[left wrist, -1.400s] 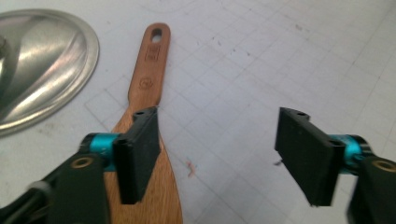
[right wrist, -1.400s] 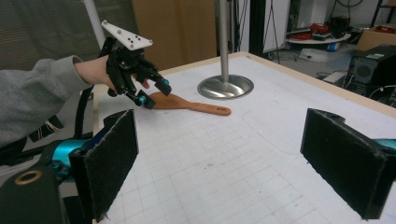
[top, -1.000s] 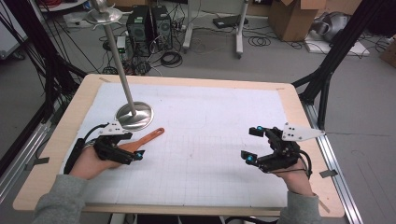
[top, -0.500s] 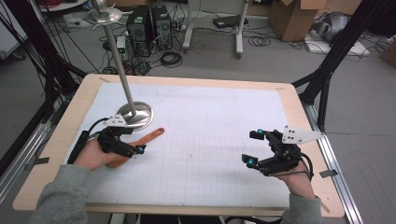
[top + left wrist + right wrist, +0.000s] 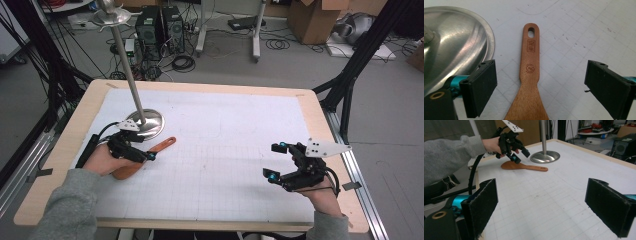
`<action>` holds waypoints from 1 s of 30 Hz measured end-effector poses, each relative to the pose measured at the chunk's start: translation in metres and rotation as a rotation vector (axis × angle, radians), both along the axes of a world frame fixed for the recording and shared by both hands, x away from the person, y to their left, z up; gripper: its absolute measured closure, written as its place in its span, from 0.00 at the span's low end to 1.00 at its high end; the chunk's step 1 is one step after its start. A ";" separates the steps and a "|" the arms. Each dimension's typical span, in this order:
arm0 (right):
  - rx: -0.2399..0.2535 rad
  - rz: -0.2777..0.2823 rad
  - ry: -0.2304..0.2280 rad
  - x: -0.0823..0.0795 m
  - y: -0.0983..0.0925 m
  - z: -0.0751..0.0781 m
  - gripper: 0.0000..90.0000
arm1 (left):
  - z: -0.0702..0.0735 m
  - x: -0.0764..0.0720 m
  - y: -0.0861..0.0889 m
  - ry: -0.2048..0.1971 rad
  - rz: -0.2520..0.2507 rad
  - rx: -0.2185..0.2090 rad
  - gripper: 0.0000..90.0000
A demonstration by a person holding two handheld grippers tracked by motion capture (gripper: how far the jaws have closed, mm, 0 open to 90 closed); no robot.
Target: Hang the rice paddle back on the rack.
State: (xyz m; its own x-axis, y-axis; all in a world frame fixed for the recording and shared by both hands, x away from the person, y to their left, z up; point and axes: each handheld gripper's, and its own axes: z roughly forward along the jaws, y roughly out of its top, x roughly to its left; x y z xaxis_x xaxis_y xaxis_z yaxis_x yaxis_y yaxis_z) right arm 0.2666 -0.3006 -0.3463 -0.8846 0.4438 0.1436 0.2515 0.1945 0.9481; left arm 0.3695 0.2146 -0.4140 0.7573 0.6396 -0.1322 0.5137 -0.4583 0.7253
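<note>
There is one wooden spatula (image 5: pixel 530 75) lying flat on the white grid mat (image 5: pixel 225 150) of your worktop (image 5: pixel 320 125), on the left side. Its handle end, with one small hole, points away from you, and its wide blade points toward you. Just beside it stands one metal stand (image 5: pixel 147 122) with a round shiny base and a tall thin pole.

You hold two tongs, one in each hand. Your left tongs (image 5: pixel 540 87) hang over the spatula, tipped down, with one jaw on each side of the handle. The jaws are wide apart and do not touch the wood.

Your right tongs (image 5: pixel 277 161) are well apart from the spatula, on the right side of the mat. They are spread wide too and hold nothing. Your right hand (image 5: pixel 325 197) rests low near the worktop's front edge.
</note>
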 end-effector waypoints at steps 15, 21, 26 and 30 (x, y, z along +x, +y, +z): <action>0.005 -0.002 -0.002 0.000 -0.005 -0.001 0.11 | -0.011 0.009 -0.007 0.001 -0.026 0.060 0.22; 0.001 0.003 0.002 -0.001 -0.004 -0.002 0.11 | -0.016 0.011 -0.009 0.002 -0.041 0.089 0.27; 0.000 0.003 0.005 0.000 -0.004 -0.002 0.11 | -0.020 0.012 -0.011 0.003 -0.039 0.102 0.32; -0.002 0.004 0.009 0.000 -0.004 -0.003 0.11 | -0.019 0.012 -0.011 -0.005 -0.029 0.115 0.40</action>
